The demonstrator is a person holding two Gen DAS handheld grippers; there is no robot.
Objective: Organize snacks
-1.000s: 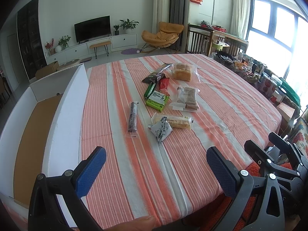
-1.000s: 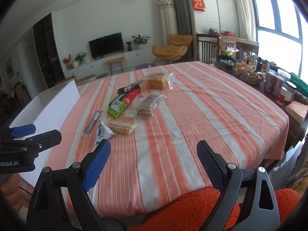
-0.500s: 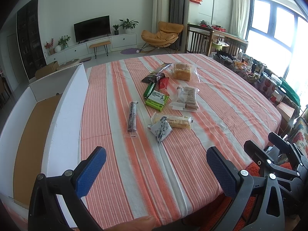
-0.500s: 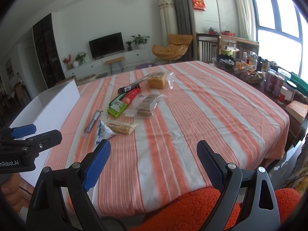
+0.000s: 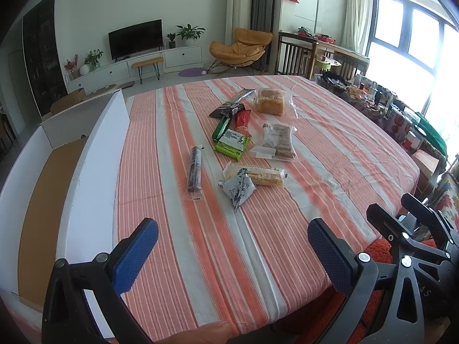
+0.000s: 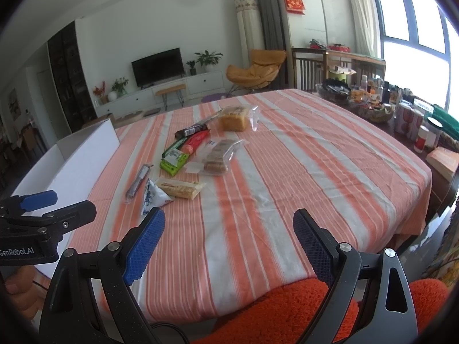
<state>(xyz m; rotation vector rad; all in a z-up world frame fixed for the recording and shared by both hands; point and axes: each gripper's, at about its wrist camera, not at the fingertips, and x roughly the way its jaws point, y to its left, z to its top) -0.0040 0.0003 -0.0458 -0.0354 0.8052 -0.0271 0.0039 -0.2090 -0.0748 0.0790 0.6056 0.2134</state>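
Note:
Several snack packs lie mid-table on the striped cloth: a dark stick pack (image 5: 194, 169), a blue-white pouch (image 5: 237, 187), a yellow cracker bar (image 5: 259, 175), a green pack (image 5: 231, 142), a clear bag of biscuits (image 5: 279, 142) and bagged bread (image 5: 270, 101). The same pouch (image 6: 152, 196), bar (image 6: 180, 187) and bread (image 6: 233, 119) show in the right wrist view. My left gripper (image 5: 233, 253) hangs open over the table's near edge, empty. My right gripper (image 6: 229, 245) is open and empty too, short of the snacks.
A white cardboard box (image 5: 86, 154) with a brown floor stands open along the table's left edge. Jars, cans and baskets (image 6: 381, 109) crowd the far right. An orange fuzzy seat (image 6: 287, 309) sits below the near edge. The left gripper's body (image 6: 43, 226) shows at the right view's left.

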